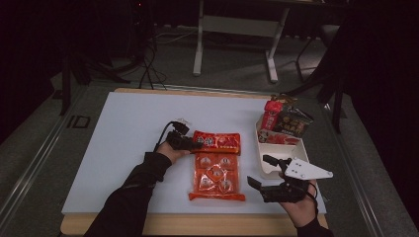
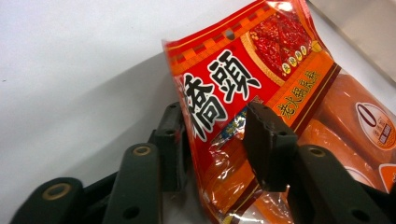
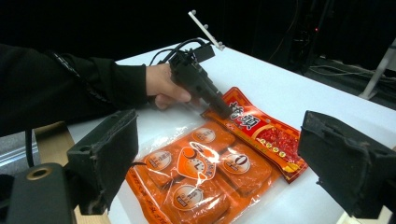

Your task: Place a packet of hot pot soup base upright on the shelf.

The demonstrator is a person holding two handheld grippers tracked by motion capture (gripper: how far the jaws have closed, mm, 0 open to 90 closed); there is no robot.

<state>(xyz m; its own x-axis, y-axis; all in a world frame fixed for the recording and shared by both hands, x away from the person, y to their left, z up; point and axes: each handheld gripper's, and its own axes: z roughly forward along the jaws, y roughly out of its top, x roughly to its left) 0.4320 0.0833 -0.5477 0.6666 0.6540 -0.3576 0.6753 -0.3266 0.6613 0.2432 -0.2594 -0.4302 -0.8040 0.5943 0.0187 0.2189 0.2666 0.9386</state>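
A red snack packet (image 1: 217,142) (image 2: 243,65) (image 3: 266,135) lies across the far end of an orange multi-pack (image 1: 216,175) (image 3: 201,172) (image 2: 355,116) in the middle of the white table. My left gripper (image 1: 190,142) (image 2: 217,140) (image 3: 224,111) reaches in from the left. Its jaws straddle the red packet's left edge, one above and one below, with a gap still showing, so it is open. My right gripper (image 1: 262,171) (image 3: 215,158) hovers near the front right, open wide with nothing between its jaws.
A white tray (image 1: 279,150) stands at the right edge of the table, holding a red packet (image 1: 271,116) and a dark packet (image 1: 292,122) at its far end. The white tabletop (image 1: 133,133) stretches bare to the left. A desk frame stands beyond the table.
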